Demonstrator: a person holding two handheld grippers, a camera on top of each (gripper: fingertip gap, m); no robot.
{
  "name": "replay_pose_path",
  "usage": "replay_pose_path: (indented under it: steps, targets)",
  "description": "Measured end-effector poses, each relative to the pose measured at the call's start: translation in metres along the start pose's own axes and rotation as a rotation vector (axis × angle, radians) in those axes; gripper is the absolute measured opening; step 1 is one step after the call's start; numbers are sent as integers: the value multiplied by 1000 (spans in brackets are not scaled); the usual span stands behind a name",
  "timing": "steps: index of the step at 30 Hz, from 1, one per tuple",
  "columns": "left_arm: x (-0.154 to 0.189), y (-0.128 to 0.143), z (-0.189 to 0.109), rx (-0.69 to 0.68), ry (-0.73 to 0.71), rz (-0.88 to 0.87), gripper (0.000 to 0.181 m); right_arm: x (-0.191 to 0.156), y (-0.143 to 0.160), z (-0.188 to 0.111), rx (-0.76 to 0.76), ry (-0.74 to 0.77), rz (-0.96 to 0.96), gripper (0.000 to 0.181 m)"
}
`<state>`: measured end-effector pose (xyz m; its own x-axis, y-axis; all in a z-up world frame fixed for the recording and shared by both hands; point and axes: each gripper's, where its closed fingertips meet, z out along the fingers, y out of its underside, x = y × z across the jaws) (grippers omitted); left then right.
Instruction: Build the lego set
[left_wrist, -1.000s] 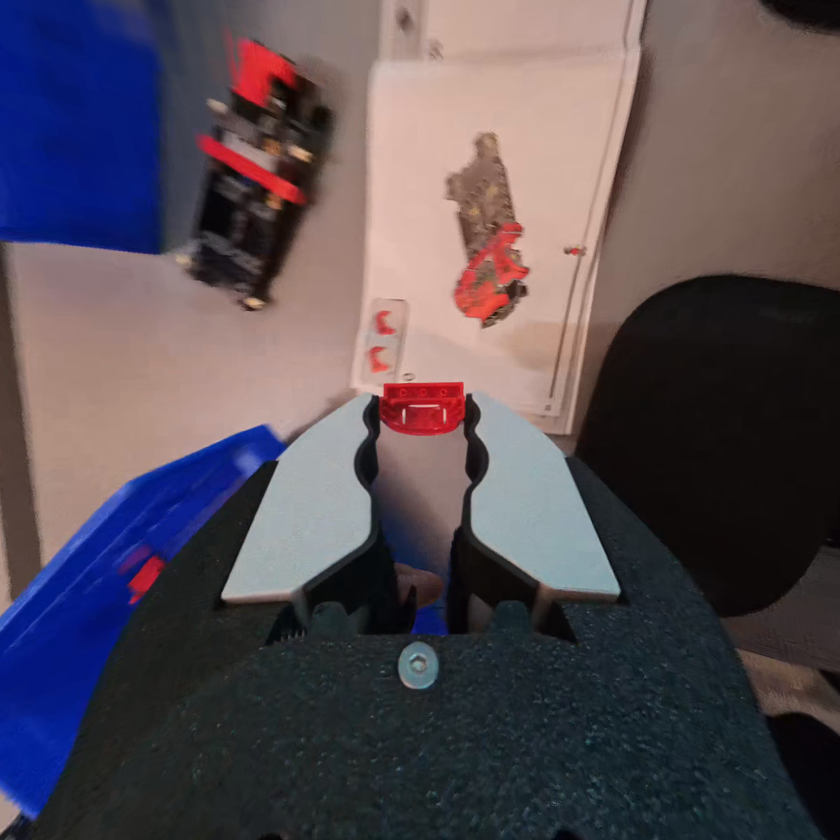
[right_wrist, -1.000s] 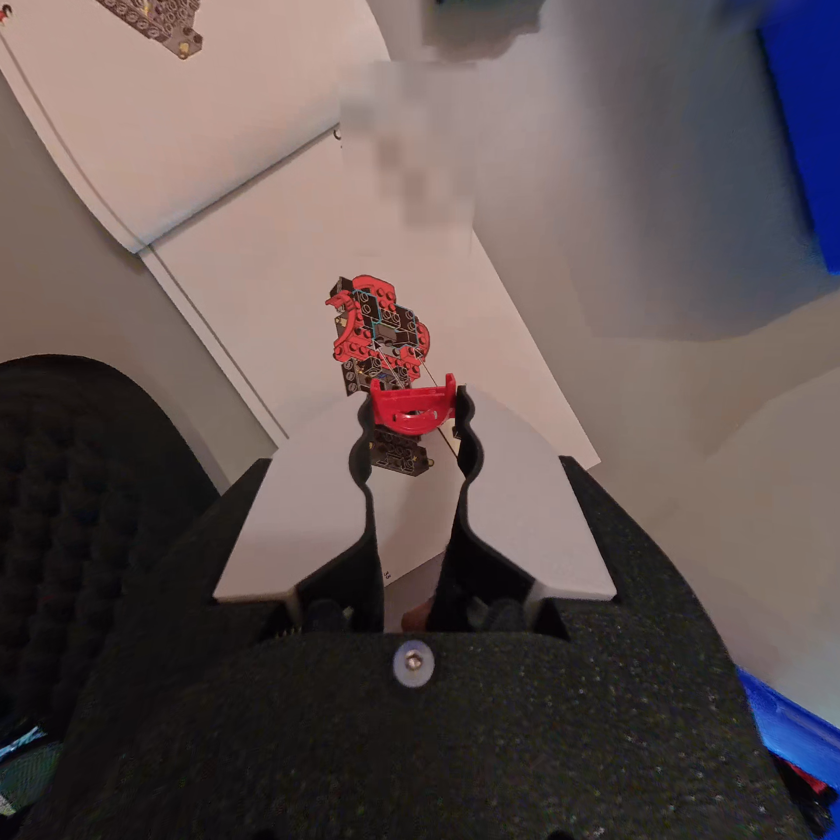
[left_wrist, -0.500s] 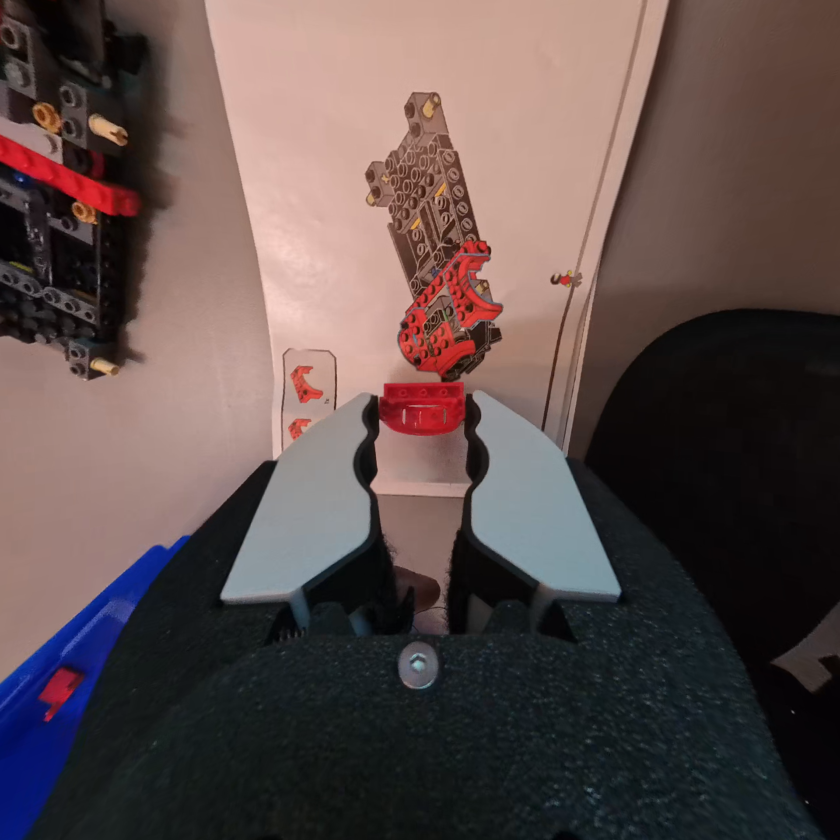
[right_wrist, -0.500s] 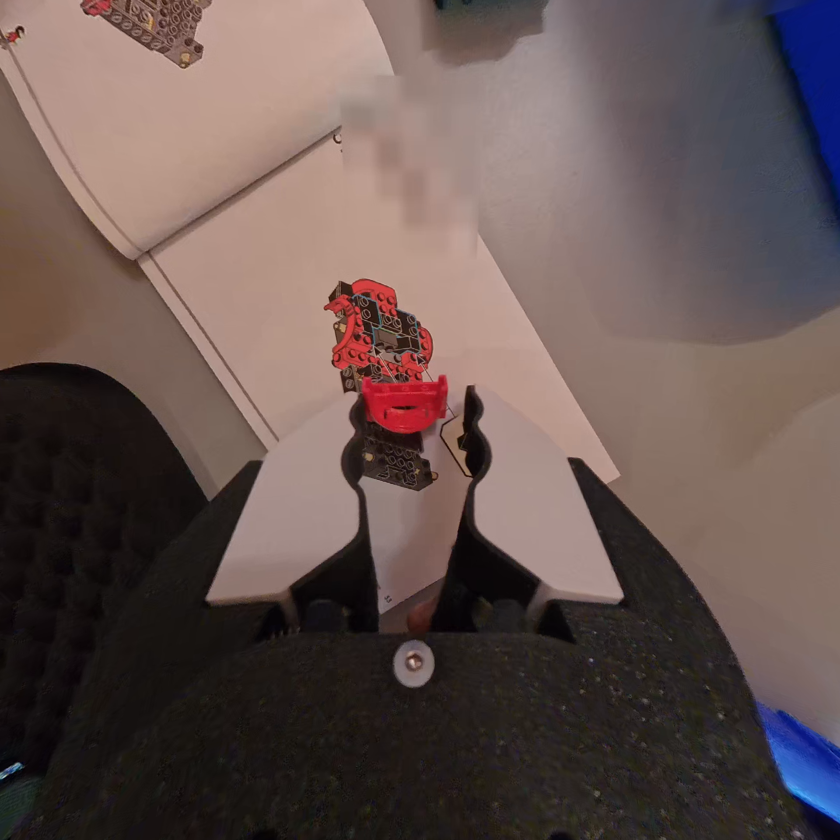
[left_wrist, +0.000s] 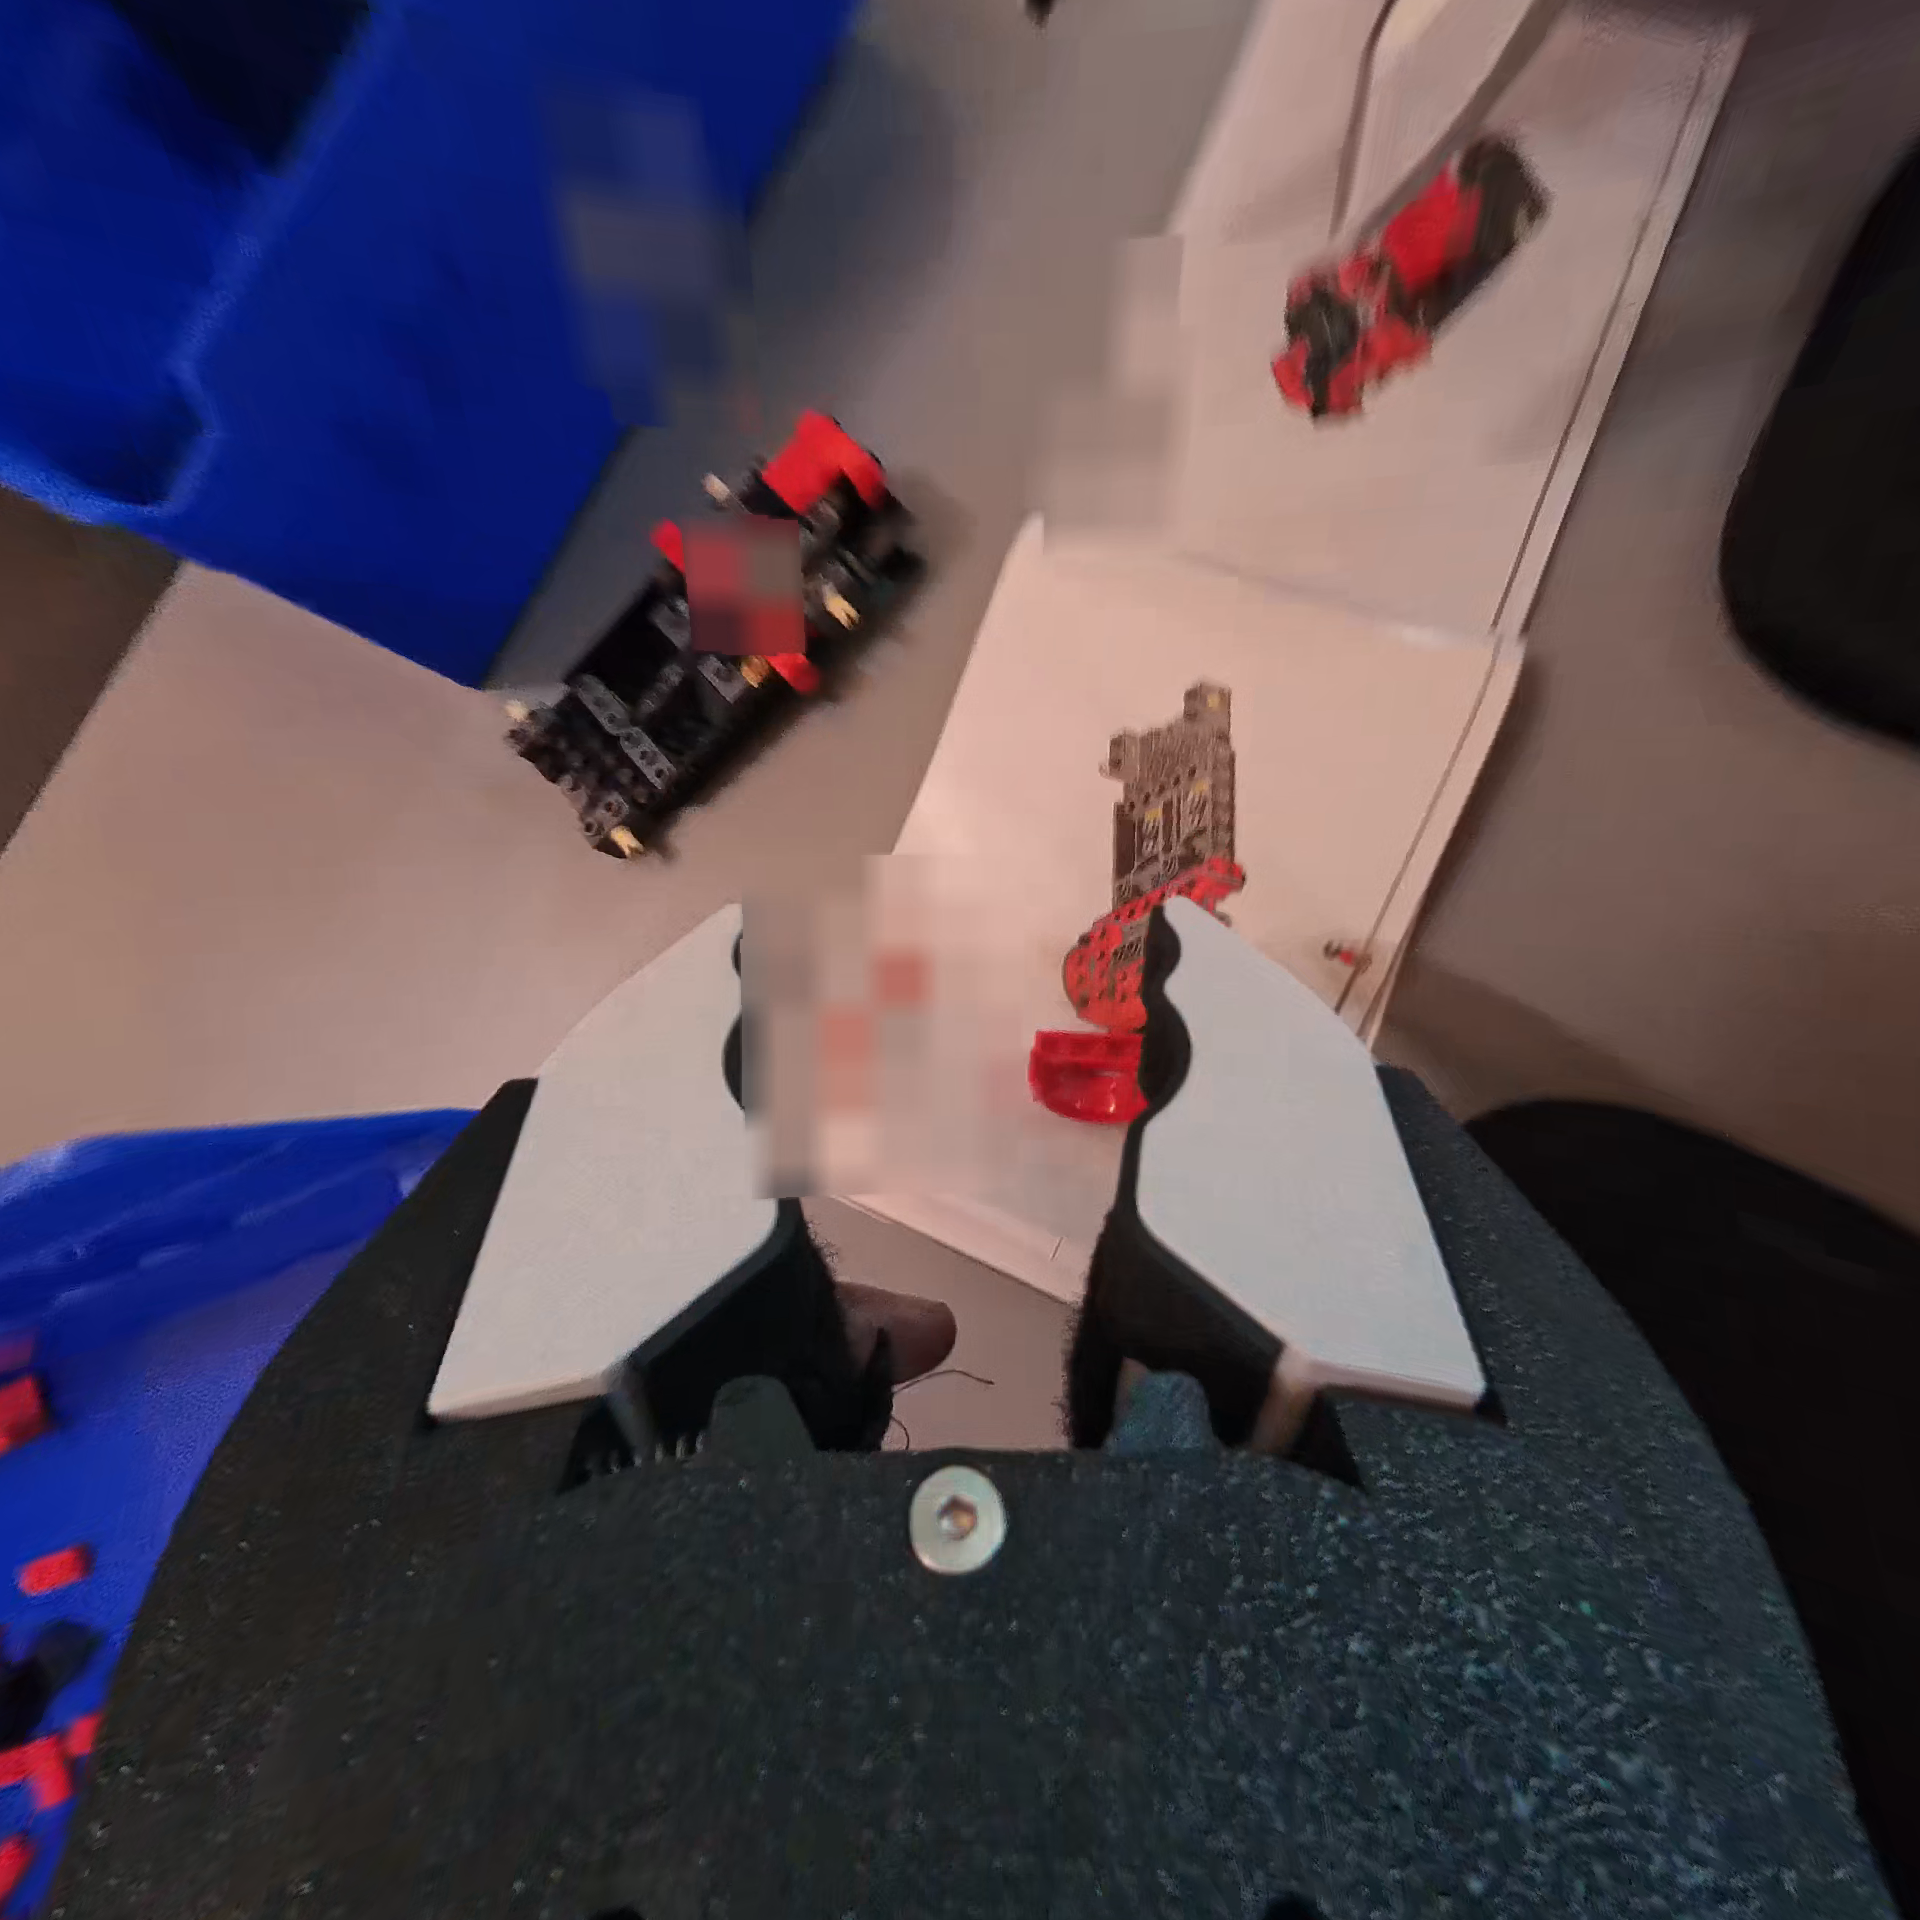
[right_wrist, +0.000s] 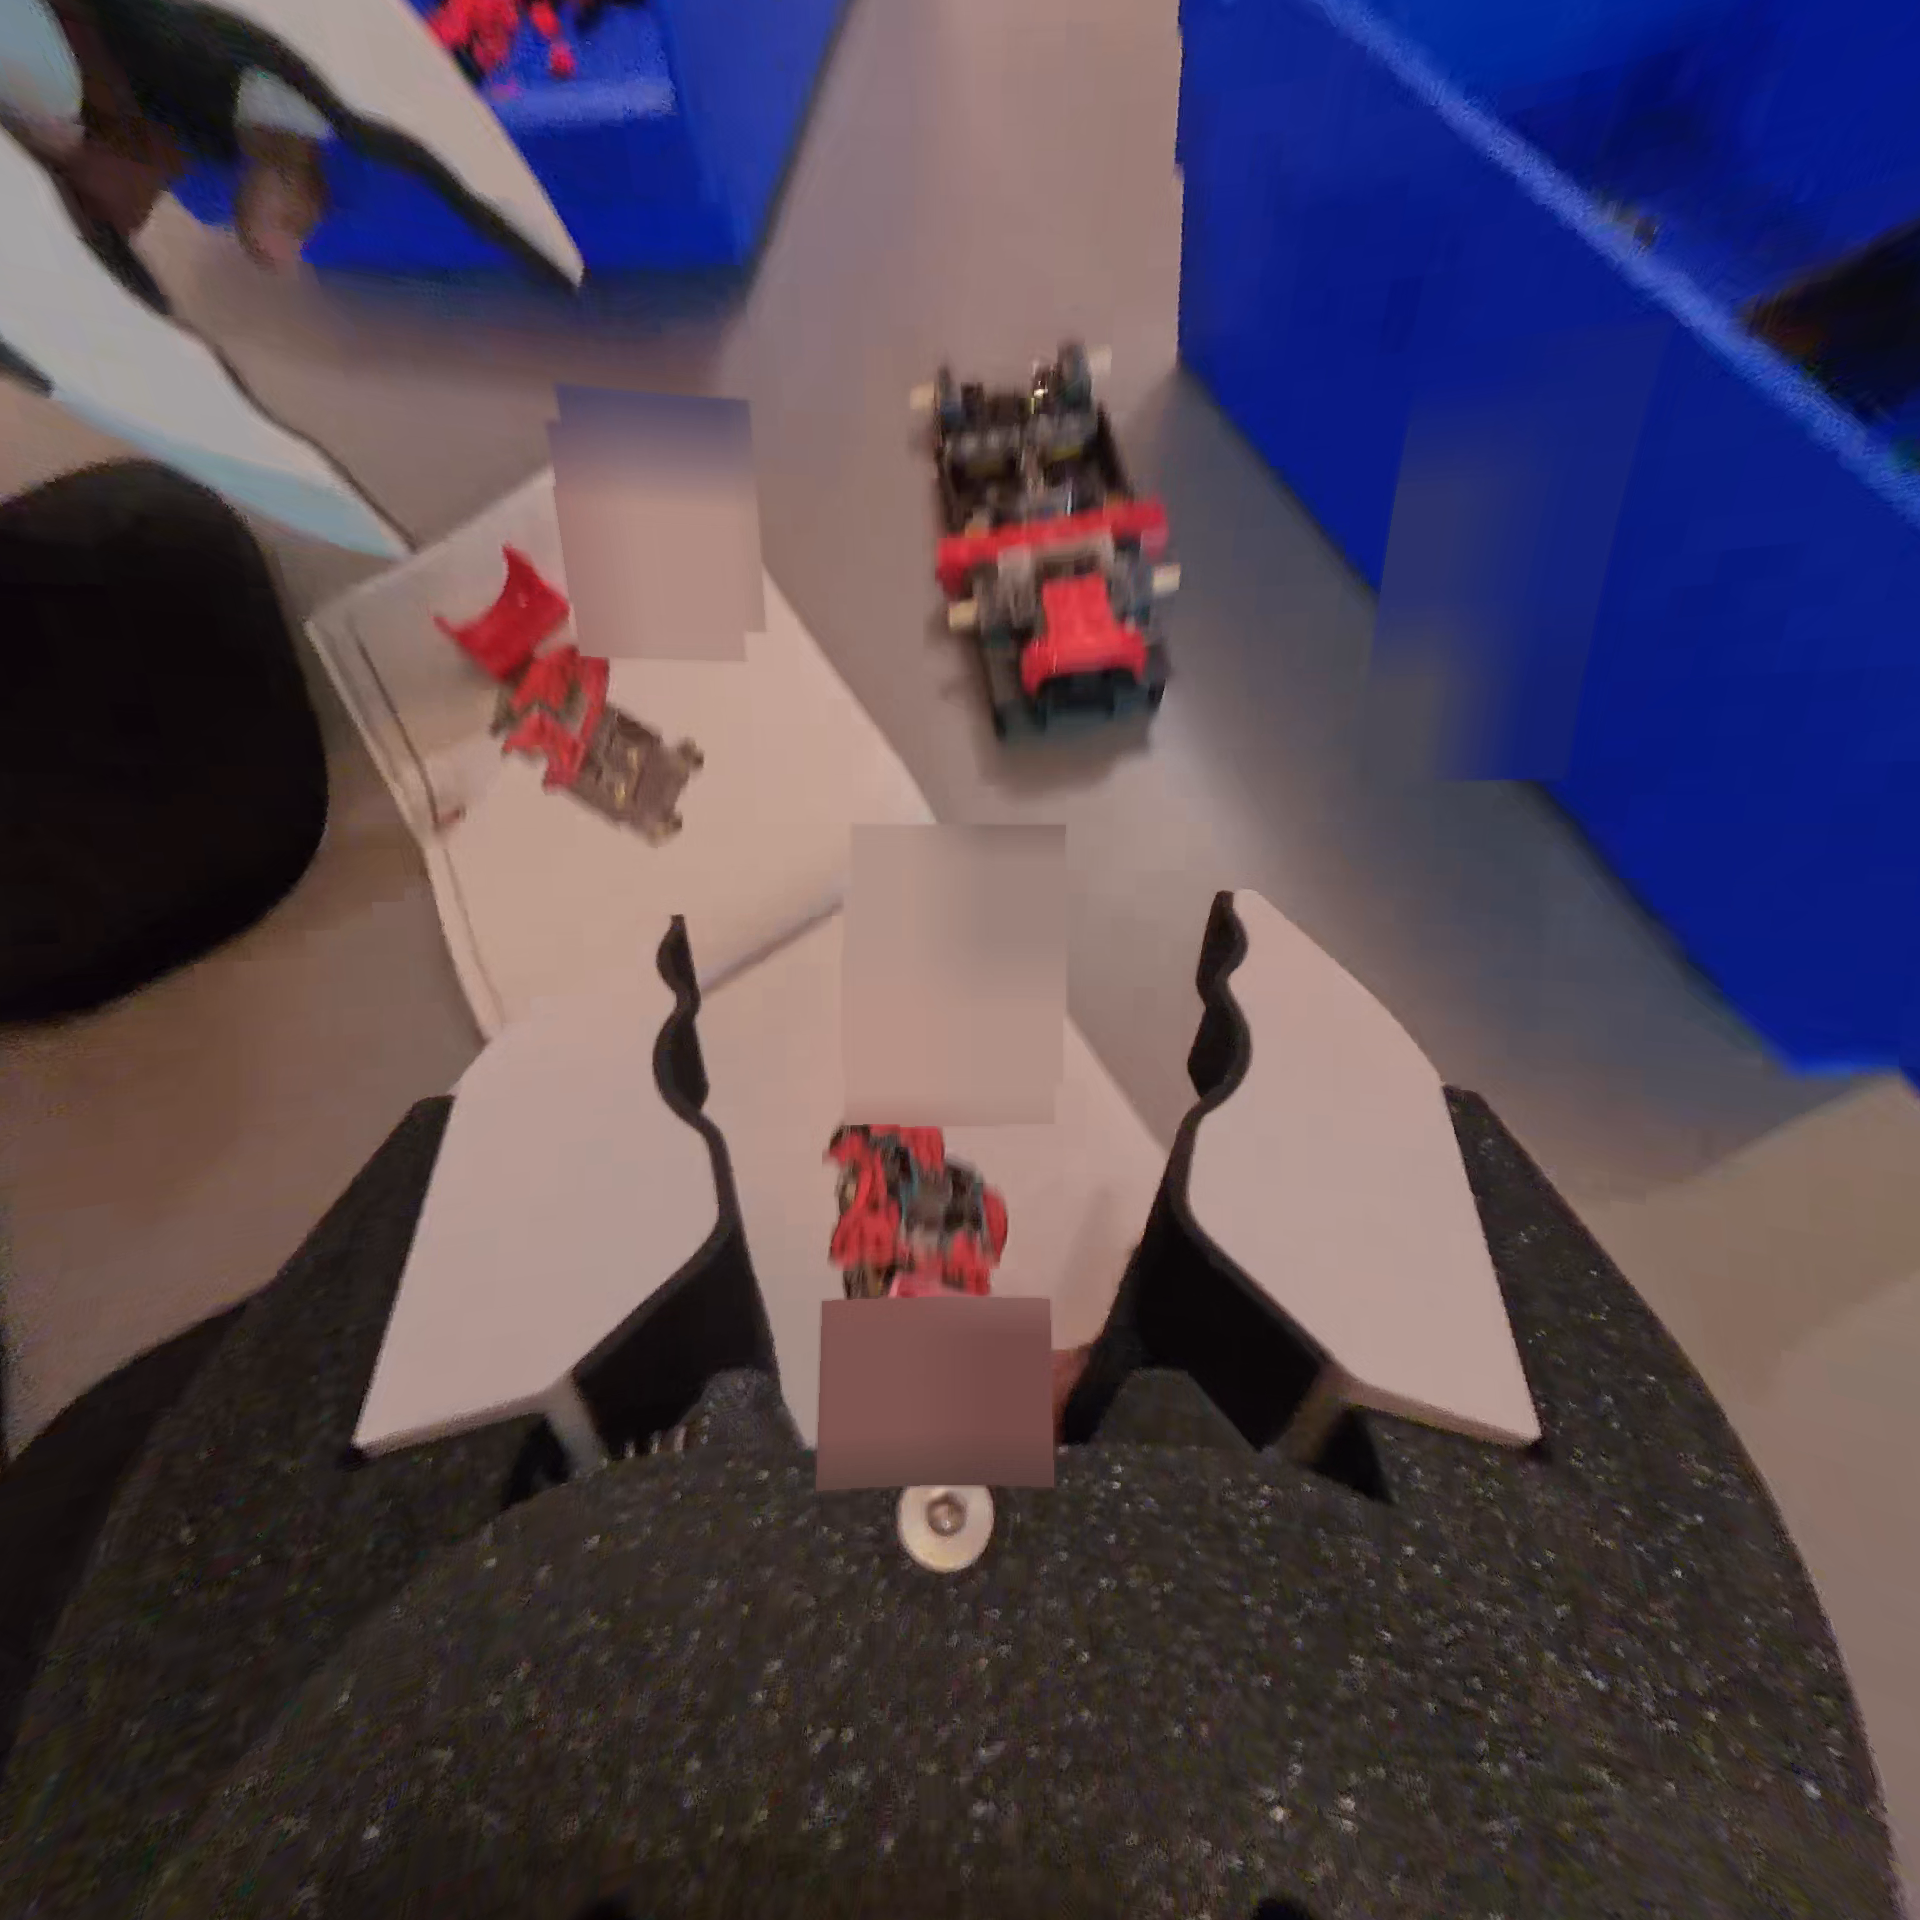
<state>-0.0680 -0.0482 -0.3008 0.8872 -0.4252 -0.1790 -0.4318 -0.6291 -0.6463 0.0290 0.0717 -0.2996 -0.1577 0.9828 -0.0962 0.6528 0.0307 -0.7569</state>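
Both grippers have let go since half a second ago: each had a red curved piece pinched at its tips, and now both stand spread with nothing between them. Left gripper (left_wrist: 945, 966) hangs over the open instruction booklet (left_wrist: 1299, 727), and one red curved piece (left_wrist: 1086, 1075) lies on the page just inside its right finger, low centre of the frame. In the right wrist view, right gripper (right_wrist: 951, 956) is wide apart; the same piece (right_wrist: 509, 623), probably, lies at centre left on the booklet. The half-built lego car (right_wrist: 1049, 551) sits on the table at upper centre, beside a blue bin (right_wrist: 1662, 520).
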Motion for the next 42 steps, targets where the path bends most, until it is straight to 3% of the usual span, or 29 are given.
replay_pose_path:
  steps: [5, 10, 21, 30, 37, 42]
  targets:
    - [10, -6, -18, 175, -73, -71, 60, 10, -34, 53, -63, -5, -98, 90]
    - [21, -1, -19, 244, -100, -67, 57, 21, -33, 105, -275, -9, -189, 86]
    - [22, 1, -22, 322, -74, -88, 57, 29, -30, 143, -427, -12, -158, 80]
    - [14, 15, -26, 288, -110, -74, 58, 26, -34, 133, -385, 7, -233, 76]
    - [12, 25, -23, 244, -121, -58, 58, 14, -37, 87, -286, 36, -227, 76]
    - [16, 26, -18, 225, -111, -42, 58, -17, -22, 53, -224, -21, -186, 76]
